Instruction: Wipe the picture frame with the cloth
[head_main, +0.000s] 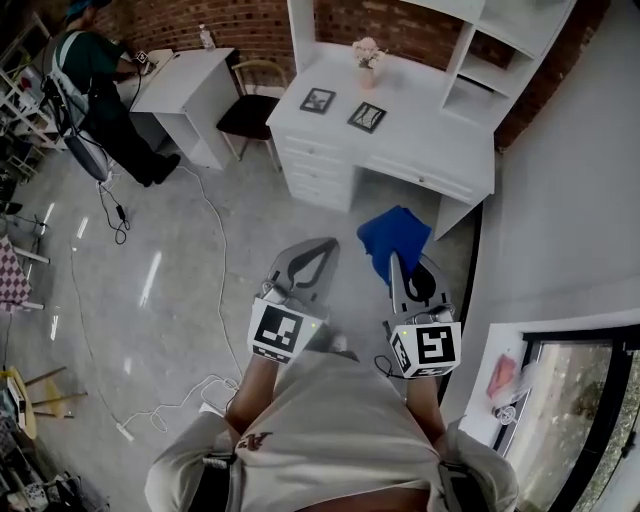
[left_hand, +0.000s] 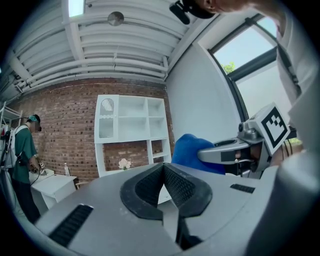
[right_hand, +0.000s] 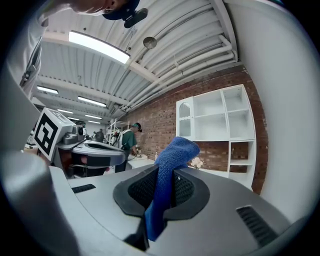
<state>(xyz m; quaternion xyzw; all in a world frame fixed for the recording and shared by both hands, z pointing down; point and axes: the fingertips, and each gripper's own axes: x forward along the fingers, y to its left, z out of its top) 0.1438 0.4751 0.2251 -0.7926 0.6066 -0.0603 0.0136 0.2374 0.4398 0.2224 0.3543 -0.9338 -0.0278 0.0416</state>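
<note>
Blue cloth (head_main: 396, 234) is the nearest thing to me, pinched in the right gripper (right_hand: 166, 175). Its jaws are pressed onto a fold, and most of the fabric bunches up past the tips. I judge that grip to be deliberate: the loose wad in front makes a soft pad, so fabric rather than metal would meet the glass. Just beside it, the left gripper (left_hand: 164, 170) has its jaws pressed together with nothing between them. I read that as a spare hand, kept empty so it can steady whatever gets wiped. Both tools sit close in front of the person's body and point forward over bare floor, touching nothing, so I'd say no wiping has begun. Further out stands the white desk (head_main: 420, 160), well apart from both grippers, with two picture frames lying flat on its top. The left frame (head_main: 318, 100) and the right frame (head_main: 367, 117) sit near each other, below a small vase of flowers (head_main: 367, 52). Lying flat, they should take downward pressure without tipping, though a light one could slide. I cannot tell which of the two is meant. Farthest off, at the left, another person (head_main: 95, 70) stands at a second white table (head_main: 190, 75) and plays no part in this.
</note>
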